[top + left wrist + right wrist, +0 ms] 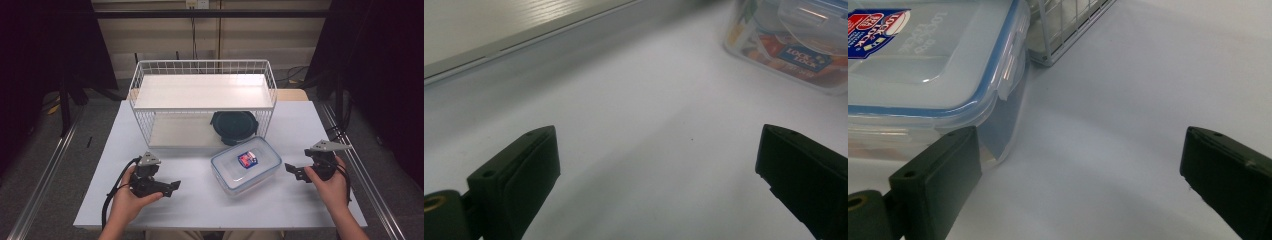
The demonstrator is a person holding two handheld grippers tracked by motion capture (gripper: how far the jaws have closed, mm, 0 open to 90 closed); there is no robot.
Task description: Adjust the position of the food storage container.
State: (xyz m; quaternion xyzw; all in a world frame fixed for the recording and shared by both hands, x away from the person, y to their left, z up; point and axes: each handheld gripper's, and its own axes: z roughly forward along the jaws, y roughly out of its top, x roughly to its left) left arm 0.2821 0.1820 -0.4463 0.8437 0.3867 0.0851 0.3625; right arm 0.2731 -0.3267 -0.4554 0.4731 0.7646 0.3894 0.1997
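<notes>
A clear plastic food box (246, 164) with a blue-rimmed lid and a red-and-blue label lies on the white table (200, 200), just in front of a white wire rack (202, 100). A dark round lidded container (234, 127) sits under the rack's shelf at its right end. My left gripper (172, 188) is held low at the table's left front, open and empty; the box (794, 45) lies ahead of it at upper right. My right gripper (291, 171) is open to the right of the box (923, 75), its jaws apart with bare table between them.
The rack has a white upper shelf (204, 91) and a lower board (180, 132); its wire corner (1063, 30) stands just behind the box. The table's front edge (220, 227) is close to both hands. Cables trail from both grippers.
</notes>
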